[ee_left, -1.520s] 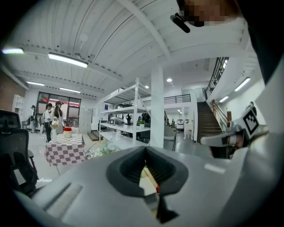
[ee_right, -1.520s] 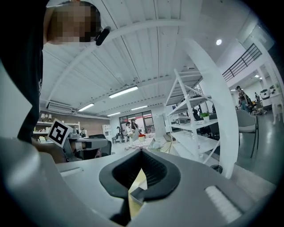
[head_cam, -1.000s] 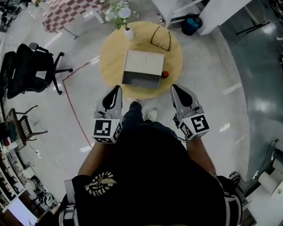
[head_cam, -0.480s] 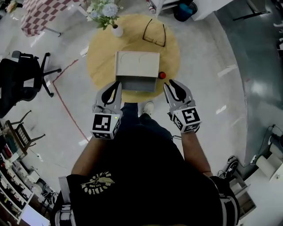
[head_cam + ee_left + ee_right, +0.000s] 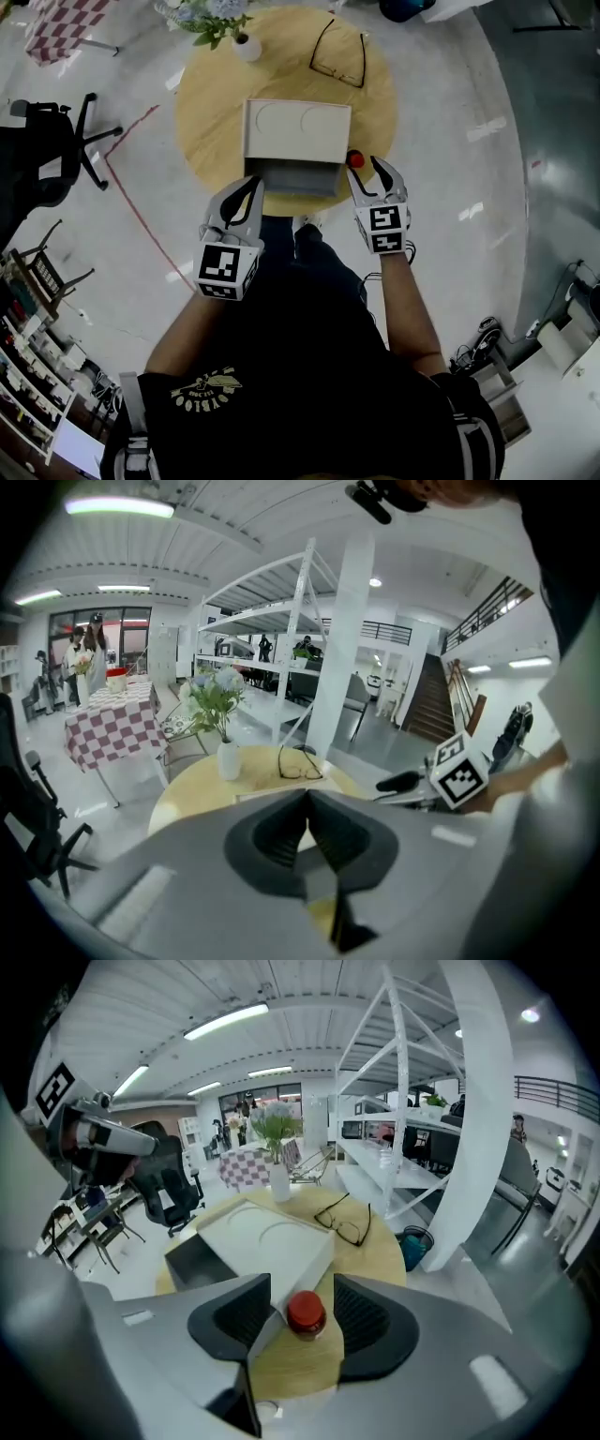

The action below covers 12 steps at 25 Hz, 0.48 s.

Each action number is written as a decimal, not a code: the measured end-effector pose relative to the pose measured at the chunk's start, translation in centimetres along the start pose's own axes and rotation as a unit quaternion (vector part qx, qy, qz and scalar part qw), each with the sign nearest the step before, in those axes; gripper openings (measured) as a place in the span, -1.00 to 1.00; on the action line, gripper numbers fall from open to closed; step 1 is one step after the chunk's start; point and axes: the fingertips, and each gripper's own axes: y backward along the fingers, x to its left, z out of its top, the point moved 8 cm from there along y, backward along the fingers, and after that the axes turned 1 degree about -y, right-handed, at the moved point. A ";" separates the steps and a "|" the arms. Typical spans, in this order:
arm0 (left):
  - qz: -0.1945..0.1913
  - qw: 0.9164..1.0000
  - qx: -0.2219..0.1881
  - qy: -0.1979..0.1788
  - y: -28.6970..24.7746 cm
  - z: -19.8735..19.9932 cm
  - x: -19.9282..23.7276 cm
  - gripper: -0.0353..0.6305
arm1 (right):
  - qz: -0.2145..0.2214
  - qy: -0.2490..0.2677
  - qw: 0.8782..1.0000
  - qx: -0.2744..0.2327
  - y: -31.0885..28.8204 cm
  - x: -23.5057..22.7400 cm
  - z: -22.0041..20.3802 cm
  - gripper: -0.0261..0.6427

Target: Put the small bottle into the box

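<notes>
Left tool (image 5: 254, 184) closed, right tool (image 5: 366, 173) just spreading

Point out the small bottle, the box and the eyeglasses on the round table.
small bottle (image 5: 306, 1312): right gripper view, on its red cap.
box (image 5: 297, 131): head view, on its pale top panel.
eyeglasses (image 5: 340, 1224): right gripper view, on the bridge between the lenses.
</notes>
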 end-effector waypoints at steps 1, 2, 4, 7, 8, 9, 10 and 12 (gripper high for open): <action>-0.001 1.000 0.003 -0.001 -0.1 -0.3 0.0 -0.89 | 0.000 0.007 1.000 0.008 -0.6 0.0 -0.4 -0.31; -0.001 1.000 0.005 -0.001 -0.2 -0.5 0.0 -0.89 | 0.000 0.016 1.000 0.016 -1.2 0.0 -0.7 -0.31; 0.001 1.000 0.009 -0.002 -0.2 -0.8 0.0 -0.89 | -0.001 0.038 0.999 0.030 -2.2 0.2 -1.2 -0.31; 0.010 1.000 0.011 -0.004 0.1 -1.1 0.2 -0.89 | -0.005 0.048 0.998 0.042 -3.1 0.4 -1.9 -0.32; 0.014 1.000 0.011 -0.004 0.2 -1.1 0.1 -0.89 | -0.003 0.046 0.998 0.043 -3.4 0.3 -2.1 -0.33; 0.018 1.000 0.010 -0.002 0.3 -1.2 0.1 -0.89 | -0.002 0.044 0.998 0.044 -3.5 0.1 -2.2 -0.36; 0.021 1.000 0.010 0.000 0.4 -1.3 -0.1 -0.89 | -0.003 0.044 0.998 0.044 -3.5 -0.1 -2.4 -0.39; 0.026 1.000 0.007 0.000 1.0 -1.3 -0.3 -0.89 | -0.008 0.049 0.998 0.039 -3.5 -0.4 -2.3 -0.48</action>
